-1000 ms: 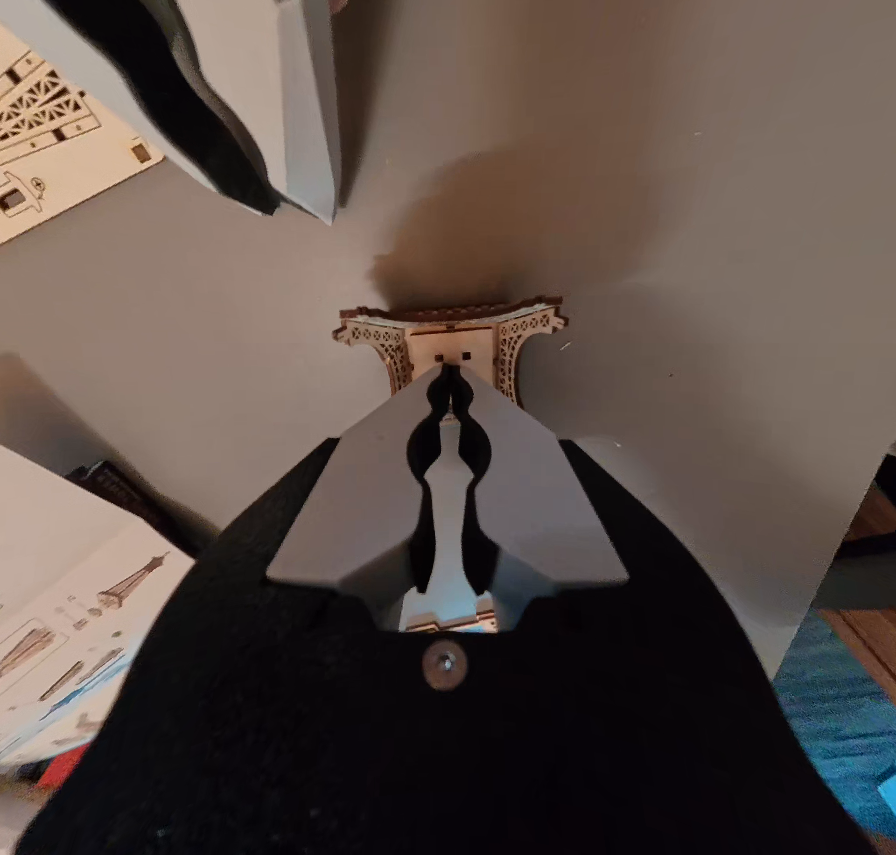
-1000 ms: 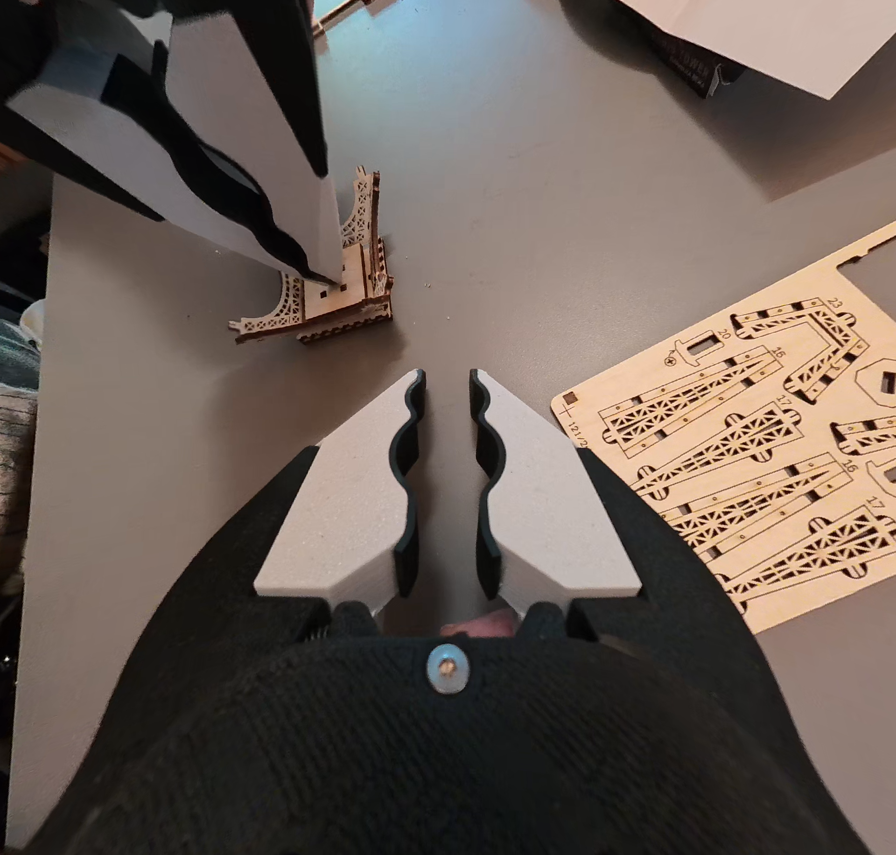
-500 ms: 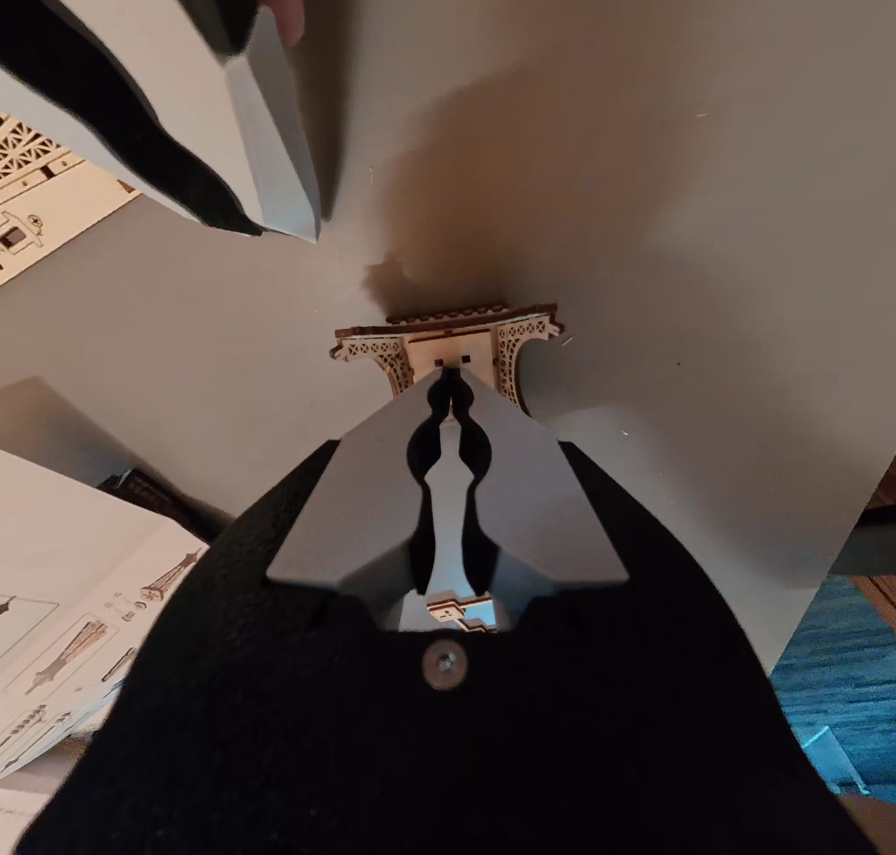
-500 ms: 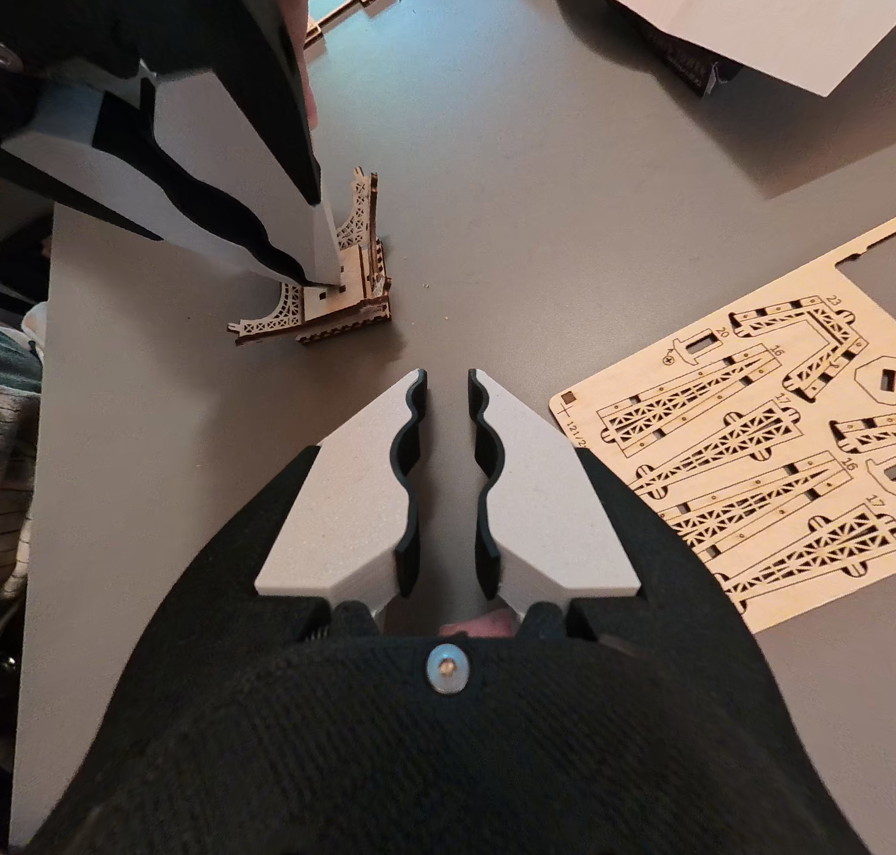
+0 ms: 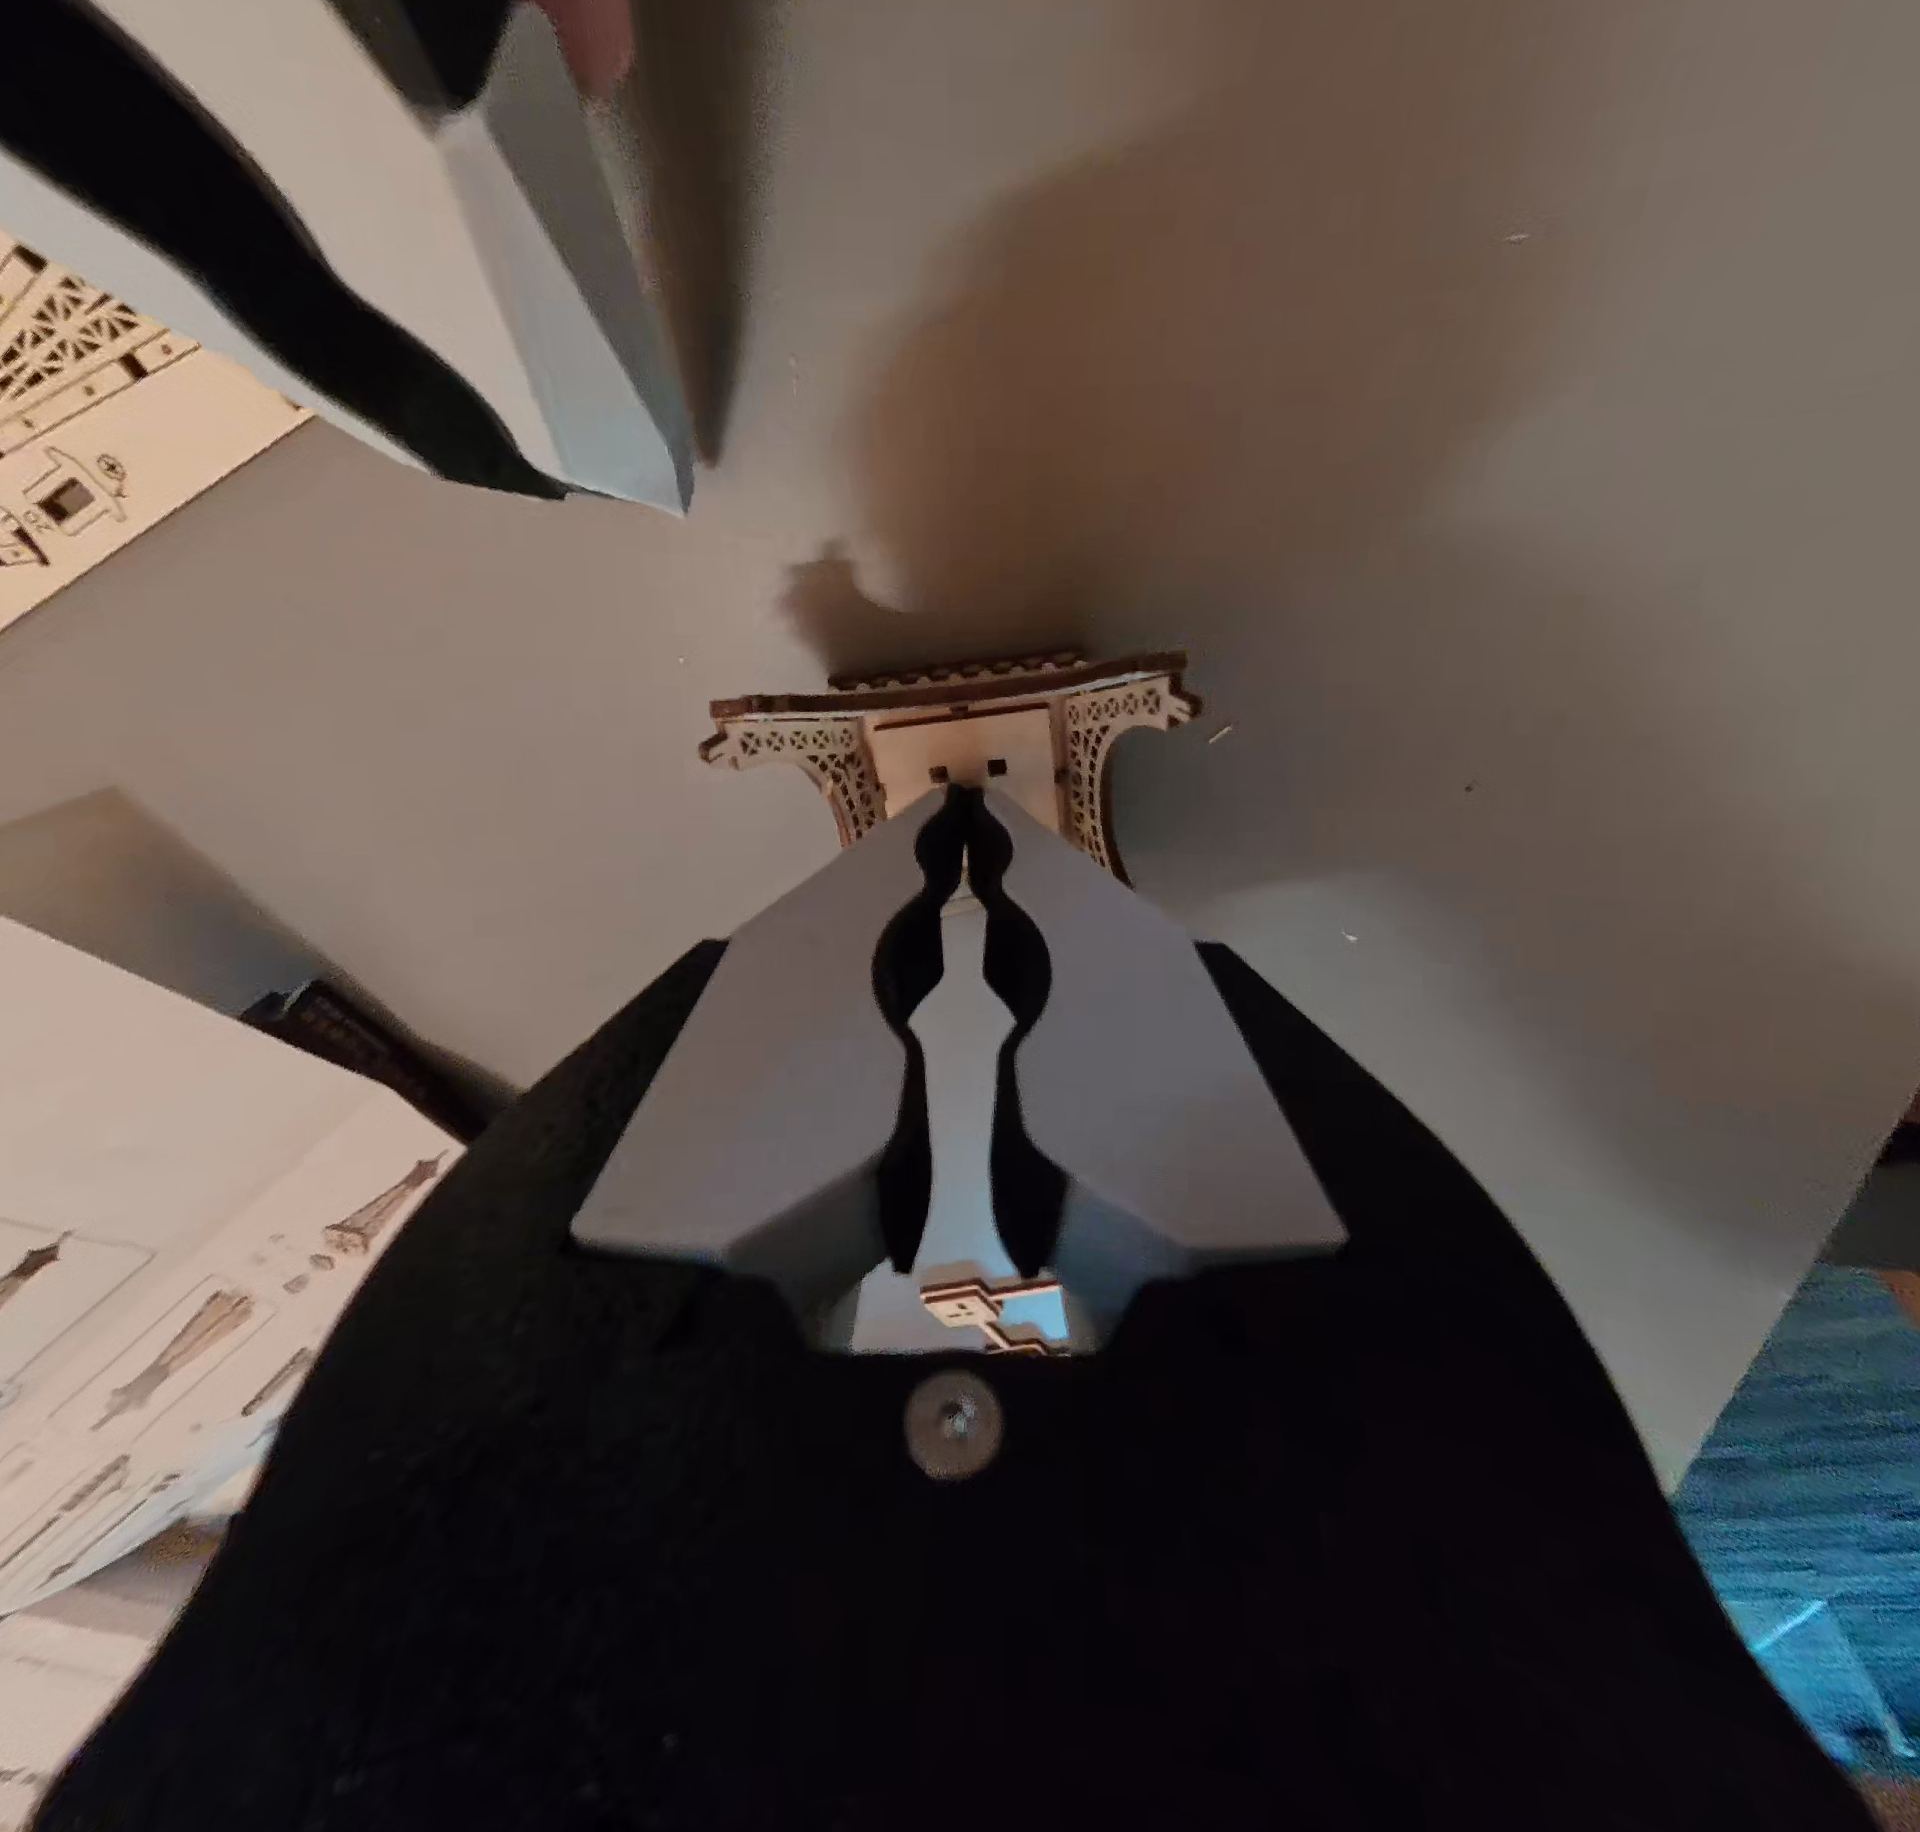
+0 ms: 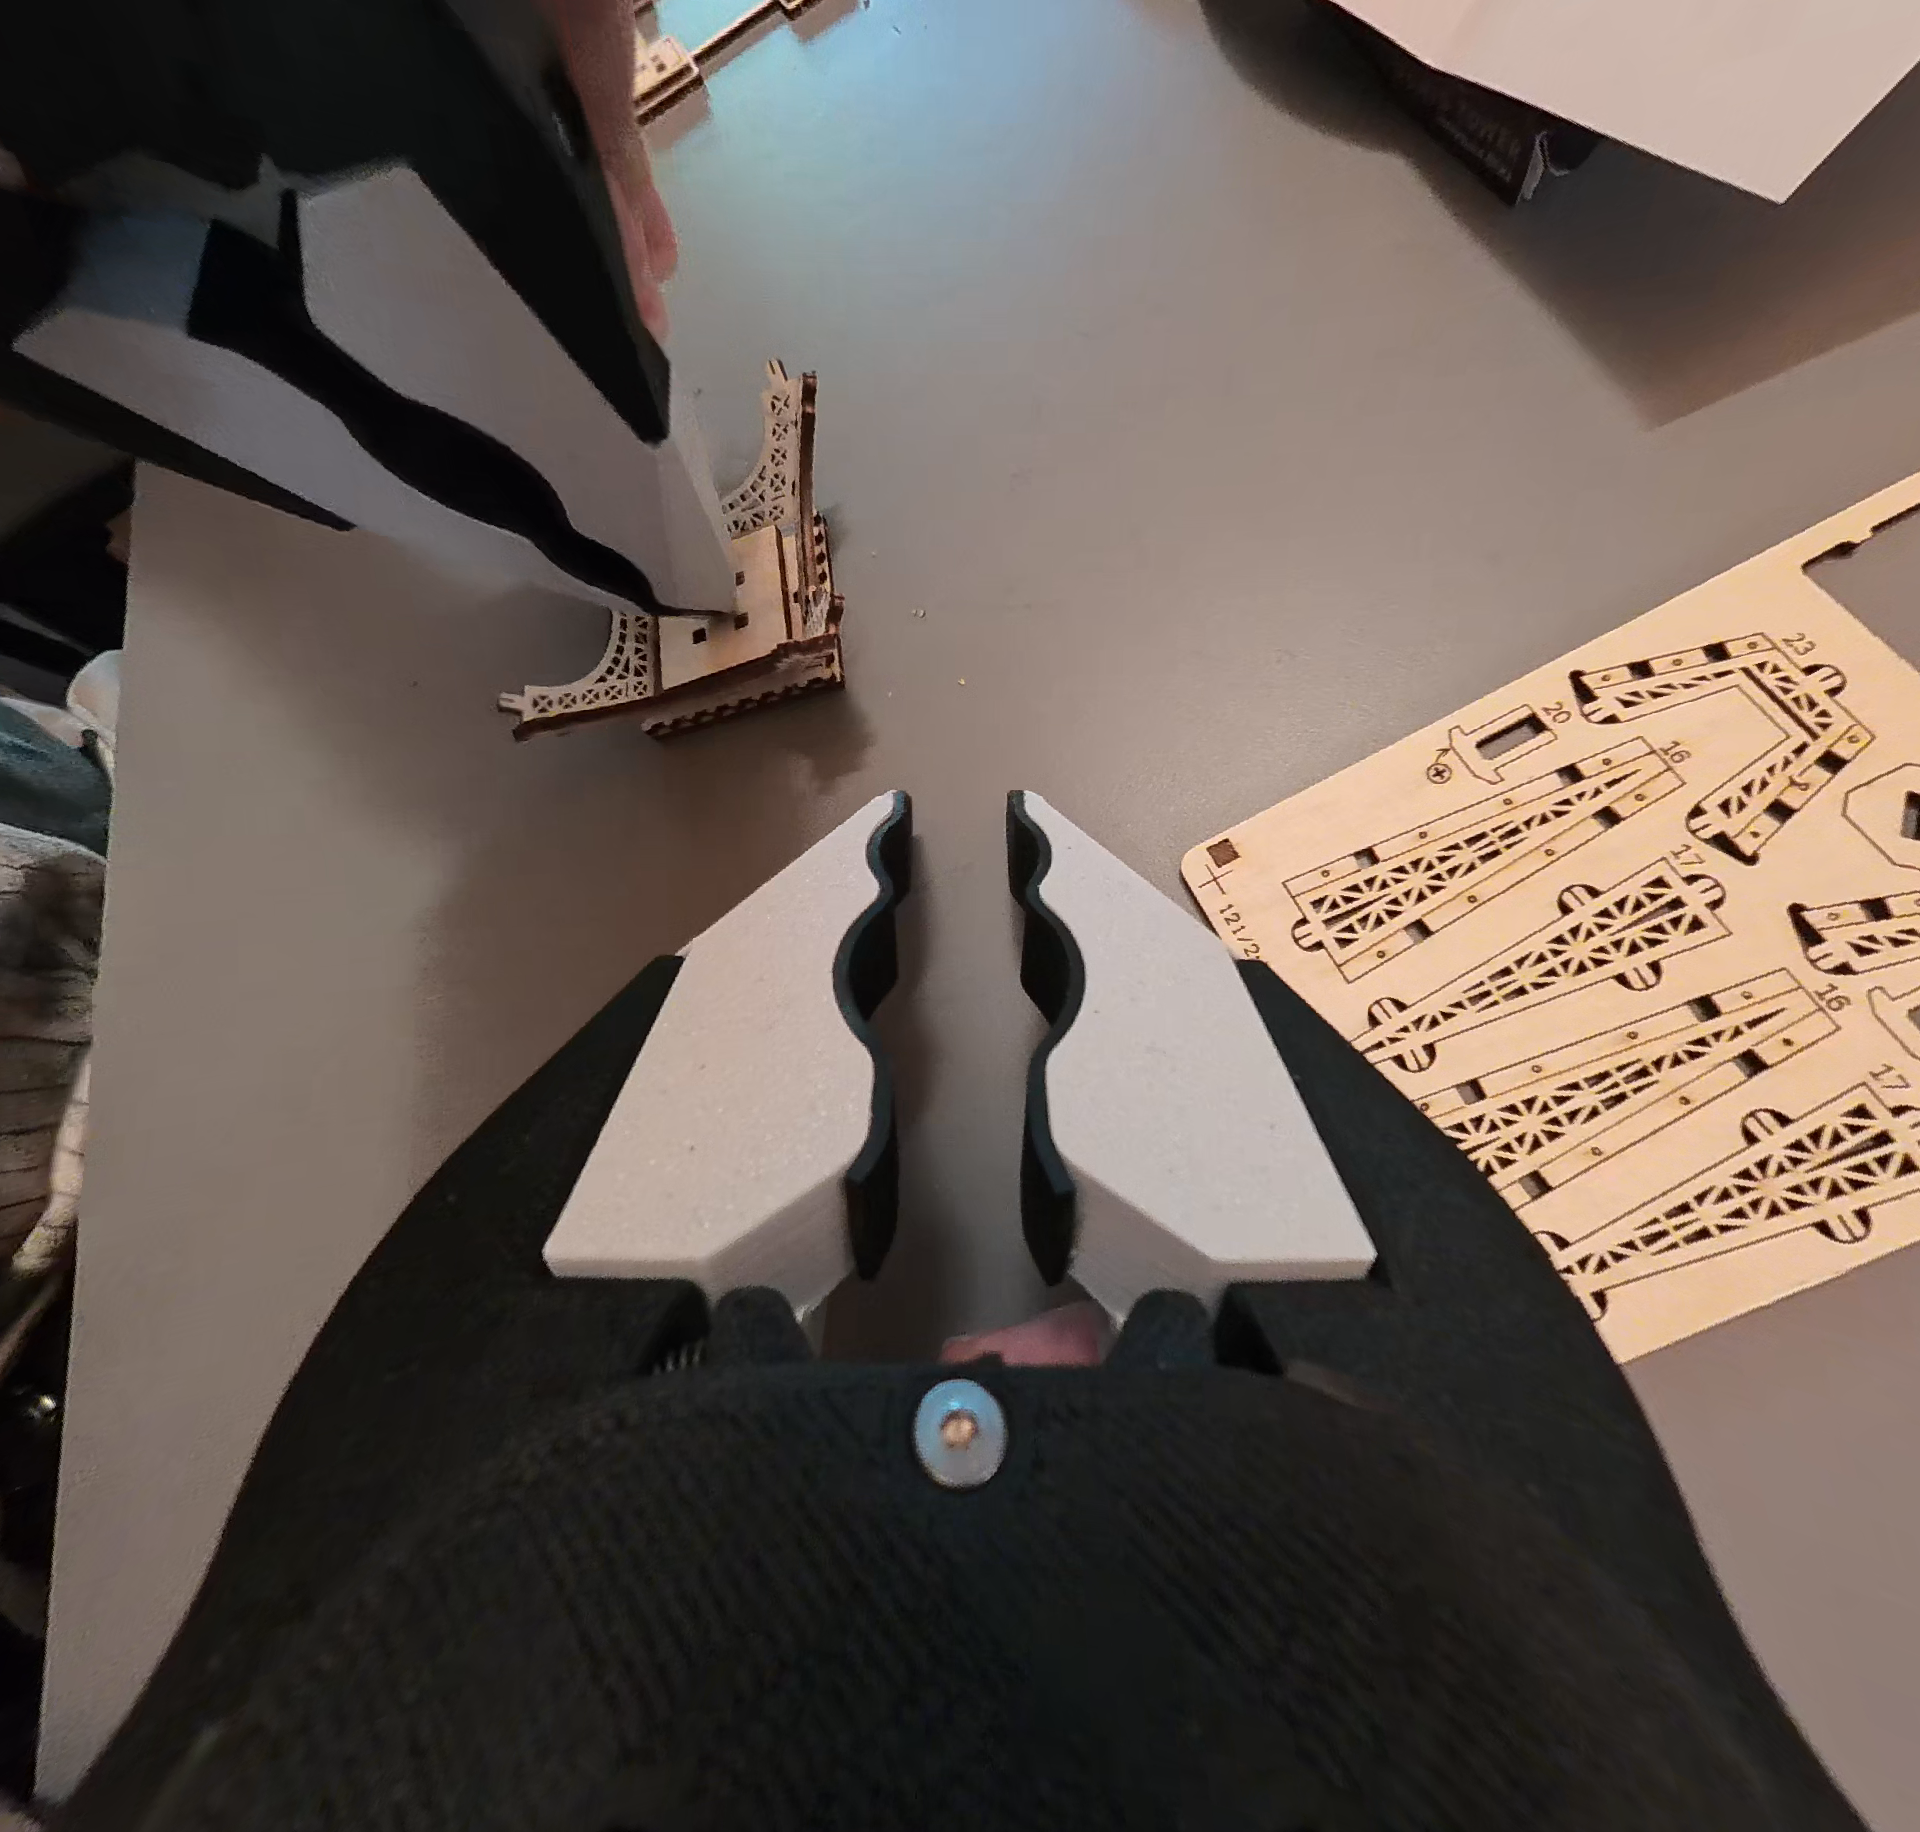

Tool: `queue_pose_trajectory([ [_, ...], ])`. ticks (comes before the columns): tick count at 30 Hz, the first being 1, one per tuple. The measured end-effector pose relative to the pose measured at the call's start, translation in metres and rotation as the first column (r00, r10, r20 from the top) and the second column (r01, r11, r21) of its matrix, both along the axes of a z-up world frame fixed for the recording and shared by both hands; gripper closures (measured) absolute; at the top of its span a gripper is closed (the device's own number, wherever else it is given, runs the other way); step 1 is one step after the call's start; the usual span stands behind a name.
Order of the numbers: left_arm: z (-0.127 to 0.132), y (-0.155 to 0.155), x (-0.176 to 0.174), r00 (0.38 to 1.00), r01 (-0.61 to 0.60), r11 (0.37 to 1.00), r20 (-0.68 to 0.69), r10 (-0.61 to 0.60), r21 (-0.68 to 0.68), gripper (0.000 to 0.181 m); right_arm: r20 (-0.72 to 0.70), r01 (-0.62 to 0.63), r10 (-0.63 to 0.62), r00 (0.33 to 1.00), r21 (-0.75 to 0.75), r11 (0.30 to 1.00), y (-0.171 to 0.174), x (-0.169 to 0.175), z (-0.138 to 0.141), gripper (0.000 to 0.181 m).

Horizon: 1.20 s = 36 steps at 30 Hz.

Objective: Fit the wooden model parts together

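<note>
A small wooden tower base with lattice legs stands on the grey table. My left gripper is shut at its tips on the base's pale middle plate, from above. In the right wrist view the same base sits left of centre with the left gripper on it. My right gripper is open and empty, low over the table just right of the base. It also shows in the left wrist view, up and left of the base.
A flat wooden sheet of uncut lattice parts lies to the right. A small wooden frame piece lies at the far side. An instruction sheet covers a dark box. The table edge runs along the left. Spacing between my two grippers at the tips: around 7 cm.
The right gripper has moved closer to the base, still open. The left gripper has stayed shut on the base and shifted only slightly.
</note>
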State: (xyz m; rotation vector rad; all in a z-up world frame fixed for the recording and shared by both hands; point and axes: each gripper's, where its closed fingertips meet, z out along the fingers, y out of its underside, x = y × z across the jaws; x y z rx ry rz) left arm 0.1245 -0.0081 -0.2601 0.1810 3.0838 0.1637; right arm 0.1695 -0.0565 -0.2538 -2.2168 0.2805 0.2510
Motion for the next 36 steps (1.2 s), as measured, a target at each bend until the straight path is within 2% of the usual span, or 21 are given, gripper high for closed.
queue_pose_trajectory([
  [1, 0.0, 0.0, 0.0, 1.0, -0.015, 1.0, -0.003, 0.015, -0.001, 0.181, -0.001, -0.001, 0.001, 1.0, 0.001, 1.0, 0.0, 0.0, 0.0, 0.165],
  [3, 0.0, 0.001, 0.0, 1.0, -0.013, 1.0, -0.007, 0.012, -0.023, 0.181, 0.004, -0.002, 0.002, 1.0, -0.001, 1.0, 0.0, 0.0, 0.0, 0.164],
  [6, 0.004, 0.001, -0.006, 0.991, -0.101, 0.986, -0.097, 0.088, -0.135, 0.181, 0.012, -0.006, 0.006, 1.0, -0.003, 1.0, 0.0, -0.001, 0.0, 0.163],
  [8, 0.022, -0.006, 0.001, 0.99, -0.141, 0.946, -0.048, 0.133, -0.29, 0.181, -0.002, -0.004, 0.004, 1.0, 0.002, 1.0, 0.0, -0.001, 0.0, 0.164],
  [9, 0.03, -0.008, -0.001, 0.987, -0.161, 0.923, -0.065, 0.148, -0.348, 0.181, -0.007, -0.003, 0.004, 1.0, 0.003, 1.0, 0.0, 0.0, 0.0, 0.164],
  [11, 0.036, -0.011, 0.001, 0.985, -0.168, 0.895, -0.045, 0.165, -0.412, 0.181, -0.001, -0.003, 0.003, 1.0, 0.001, 1.0, 0.0, 0.0, 0.0, 0.164],
  [14, 0.029, -0.007, 0.005, 0.992, -0.113, 0.922, 0.018, 0.129, -0.369, 0.181, 0.0, -0.004, 0.004, 1.0, 0.001, 1.0, 0.0, 0.0, 0.0, 0.164],
  [22, 0.02, -0.007, 0.003, 0.999, -0.034, 0.967, 0.004, 0.036, -0.251, 0.181, -0.012, -0.002, 0.003, 1.0, 0.005, 1.0, 0.0, 0.0, 0.0, 0.164],
  [27, -0.002, -0.004, -0.001, 1.0, -0.026, 0.982, -0.018, 0.023, -0.187, 0.181, -0.013, -0.003, 0.003, 1.0, 0.005, 1.0, 0.0, 0.0, 0.0, 0.164],
  [31, -0.001, 0.001, 0.0, 1.0, -0.013, 0.988, 0.0, 0.013, -0.153, 0.181, -0.011, -0.004, 0.004, 1.0, 0.005, 1.0, 0.0, 0.0, 0.0, 0.164],
  [34, 0.013, -0.008, 0.002, 1.0, -0.018, 0.977, 0.007, 0.02, -0.211, 0.181, -0.012, -0.003, 0.003, 1.0, 0.005, 1.0, 0.0, 0.0, 0.0, 0.164],
  [36, 0.009, -0.008, 0.001, 1.0, -0.017, 0.979, 0.0, 0.017, -0.201, 0.181, -0.013, -0.003, 0.003, 1.0, 0.005, 1.0, 0.0, 0.0, 0.0, 0.164],
])
